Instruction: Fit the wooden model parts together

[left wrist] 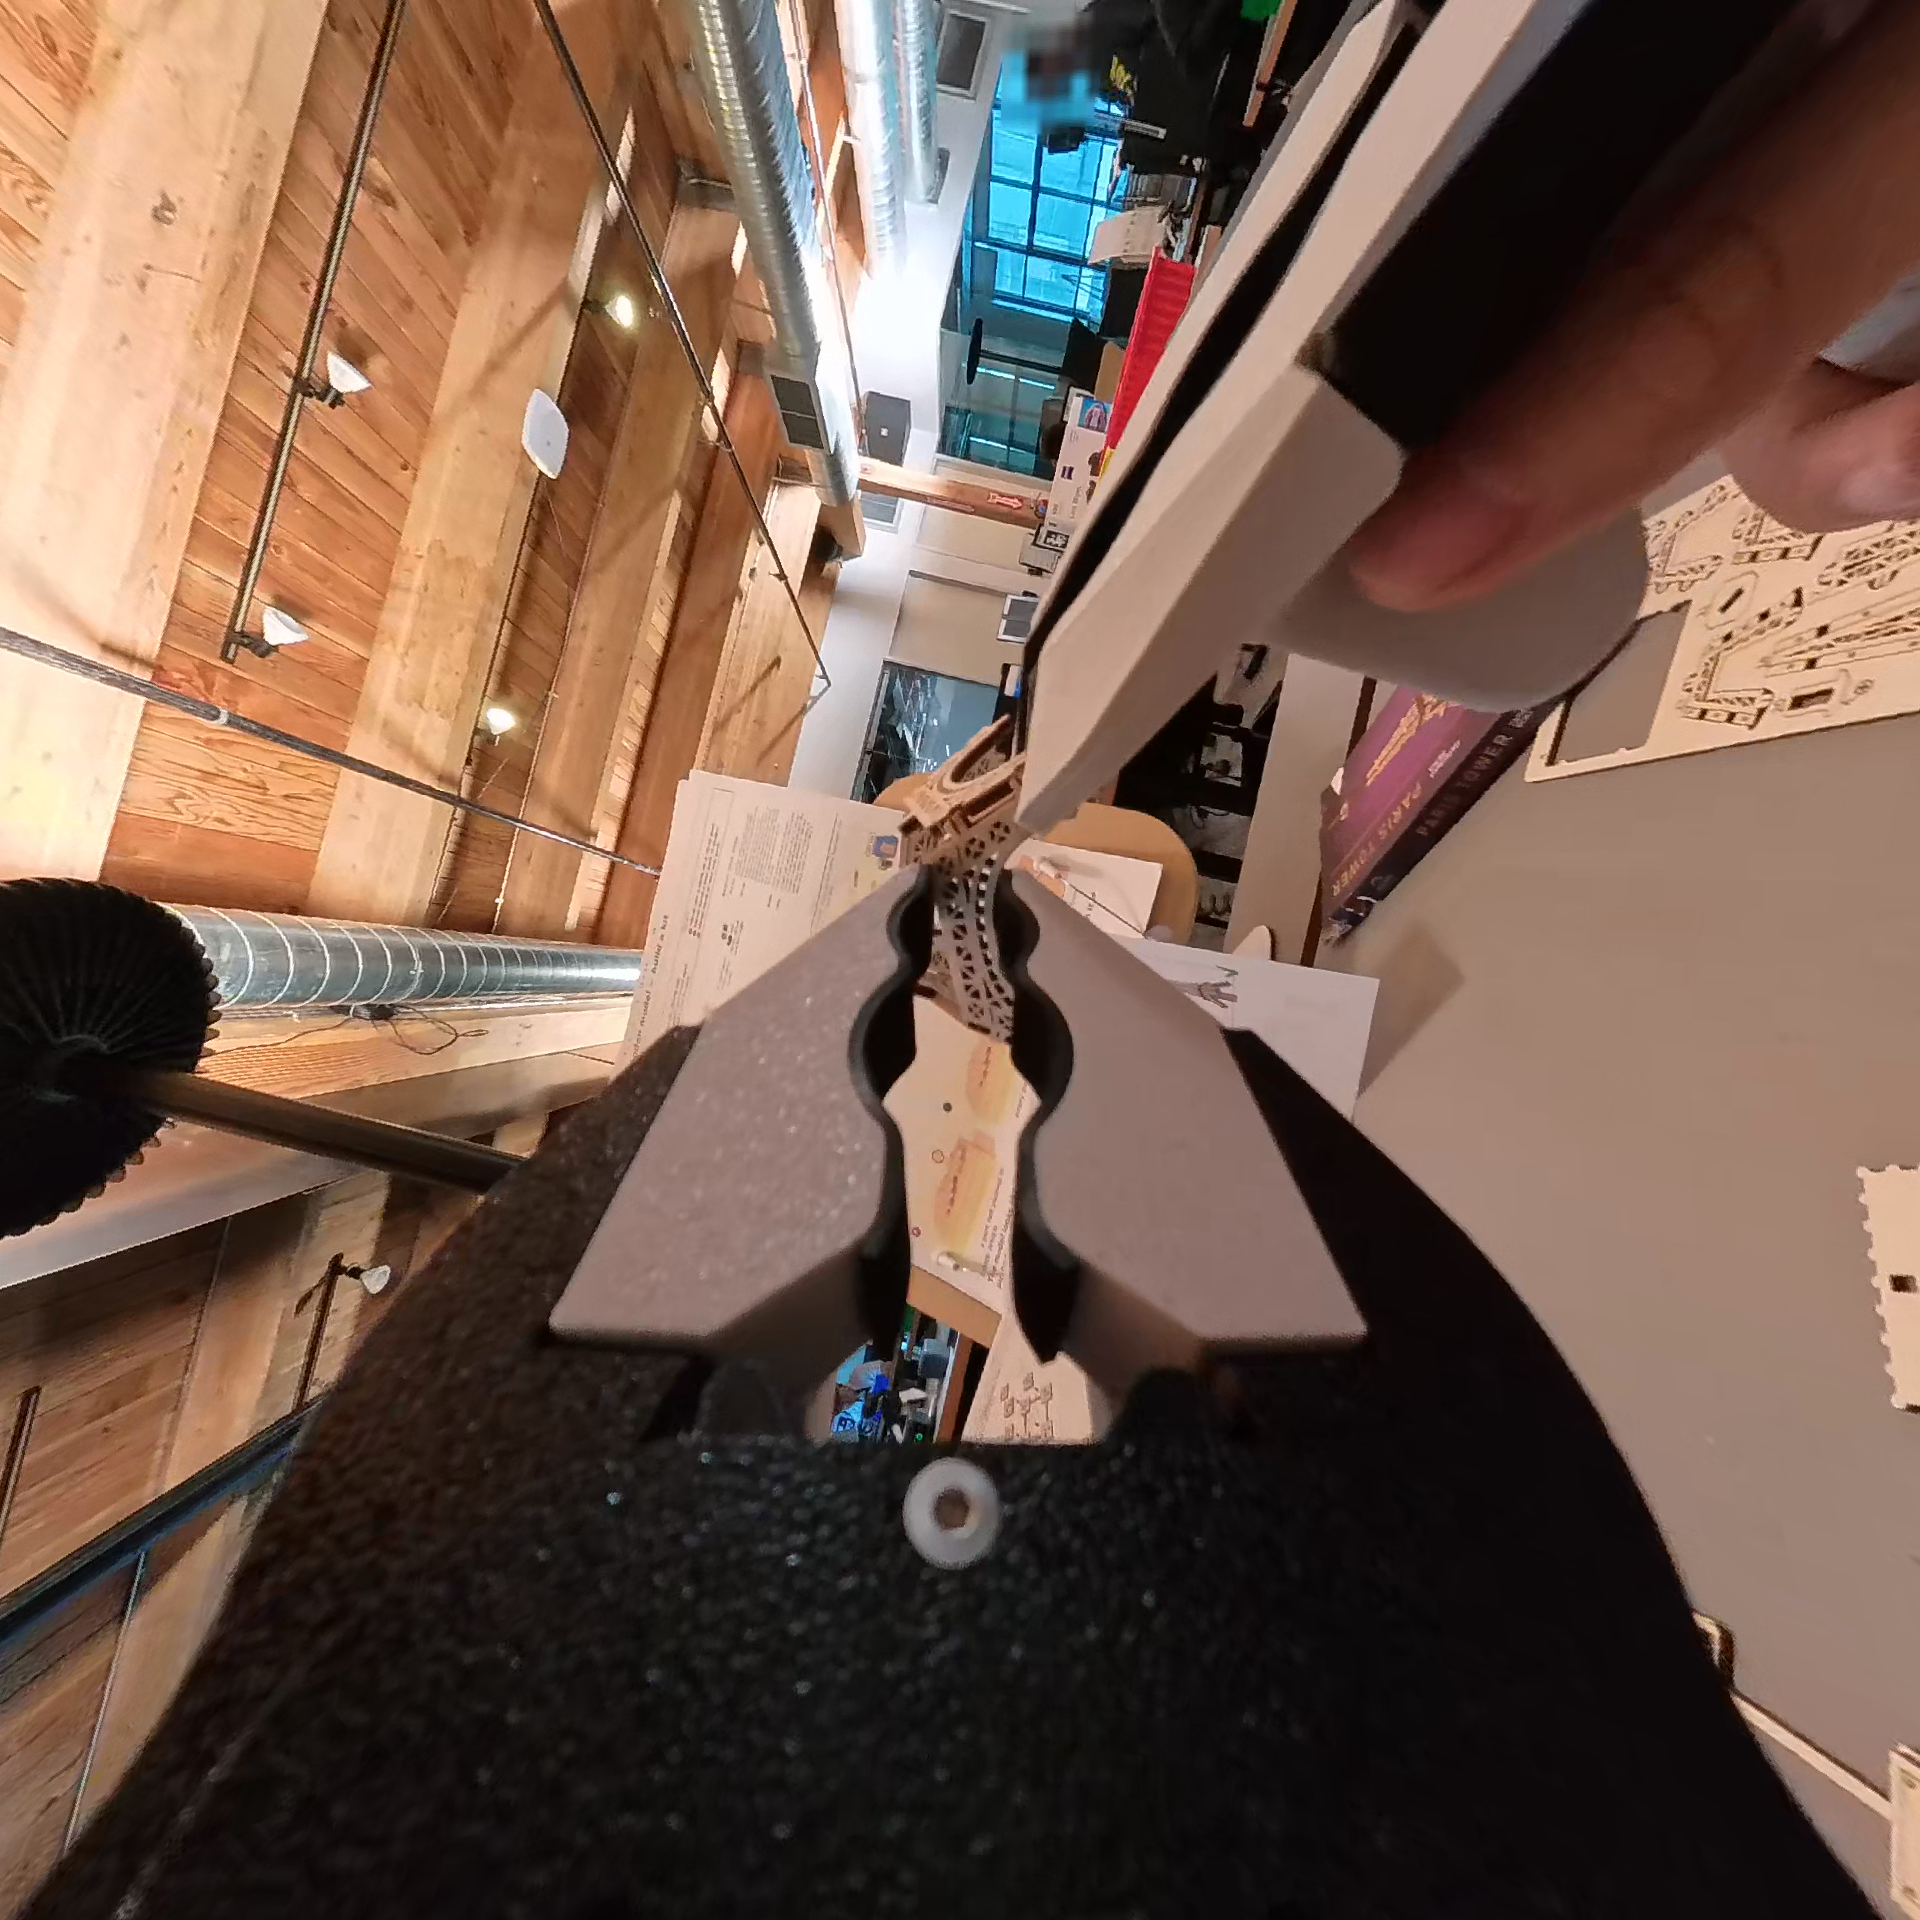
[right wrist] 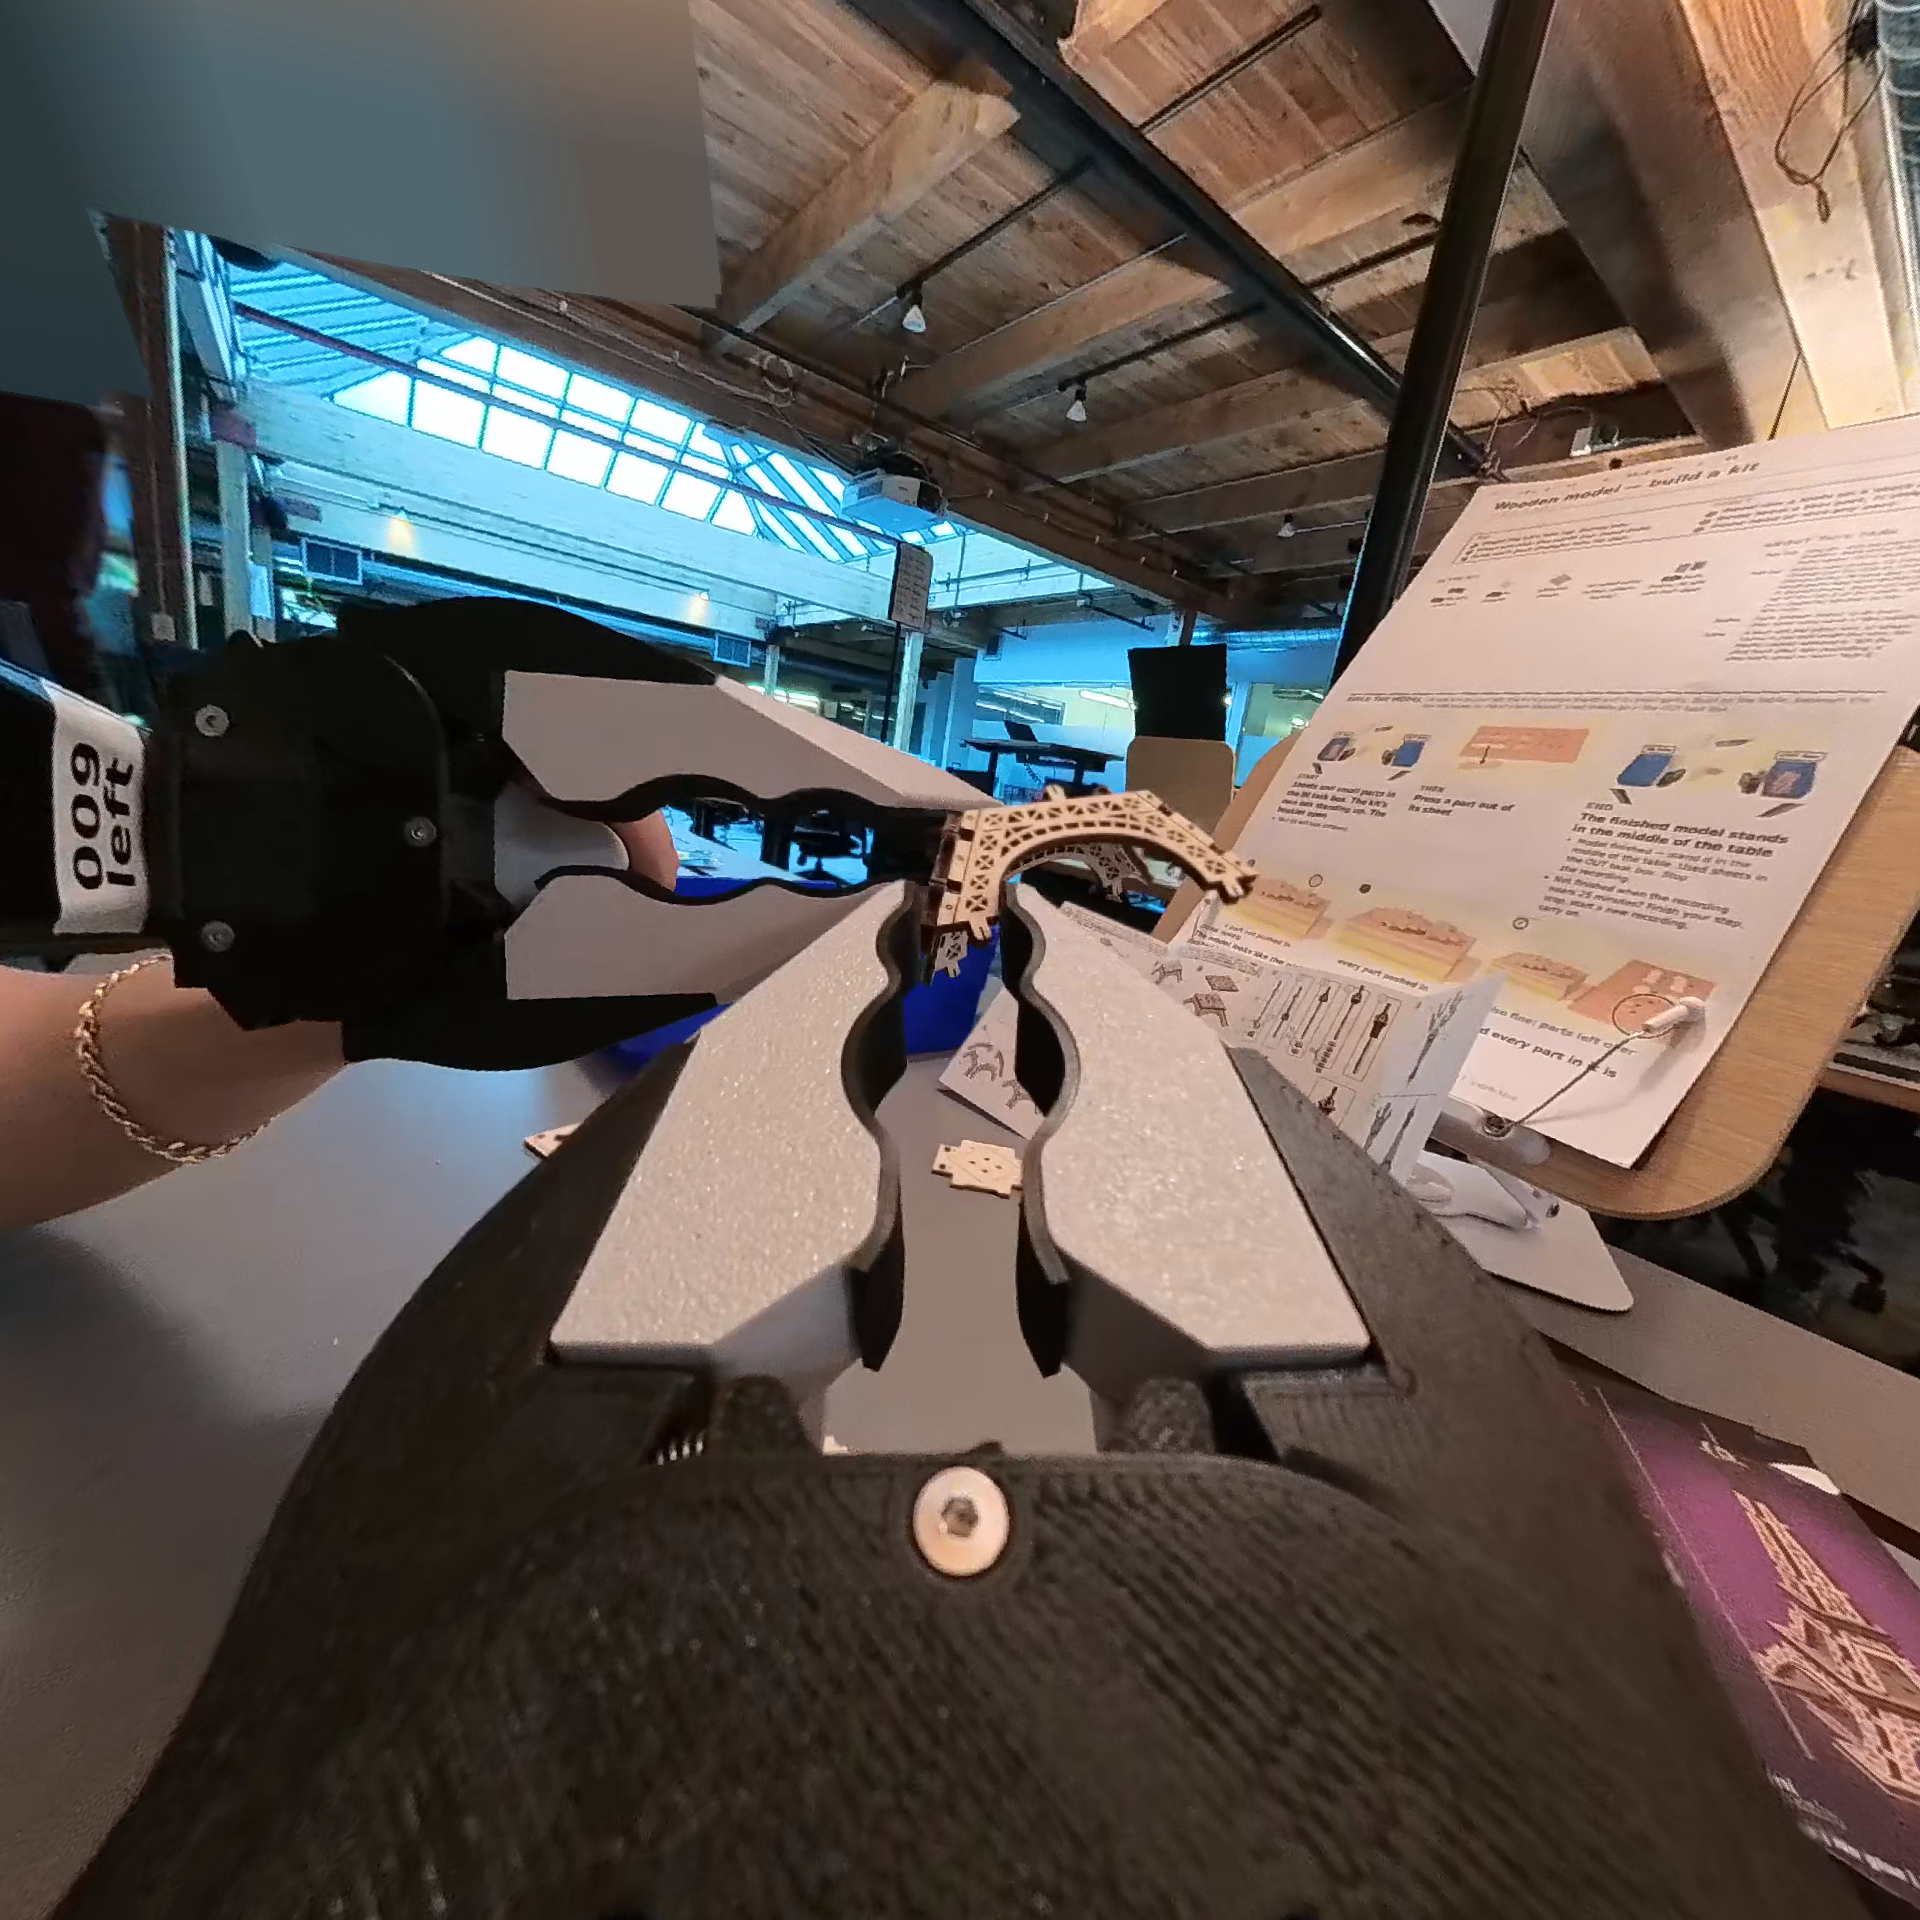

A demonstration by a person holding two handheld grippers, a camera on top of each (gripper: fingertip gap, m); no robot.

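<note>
A small wooden lattice arch assembly (right wrist: 1091, 831), like tower legs, is held in the air between both grippers. In the right wrist view my right gripper (right wrist: 961, 914) is closed around its lower left end. My left gripper (right wrist: 940, 842) comes in from the left, held by a hand, and pinches the same end. In the left wrist view my left gripper (left wrist: 971, 904) is shut on a curved lattice leg (left wrist: 977, 966). The right gripper (left wrist: 1016, 810) reaches in from the upper right and meets the assembly's far part.
An instruction sheet on a wooden stand (right wrist: 1558, 831) leans at the right. A purple kit box (right wrist: 1787, 1662) lies at the lower right. A small loose wooden part (right wrist: 977, 1166) and leaflets lie on the grey table (right wrist: 312, 1299). A punched sheet (left wrist: 1787, 613) lies farther off. Only a small space, under 4 cm, lies between the two pairs of fingers.
</note>
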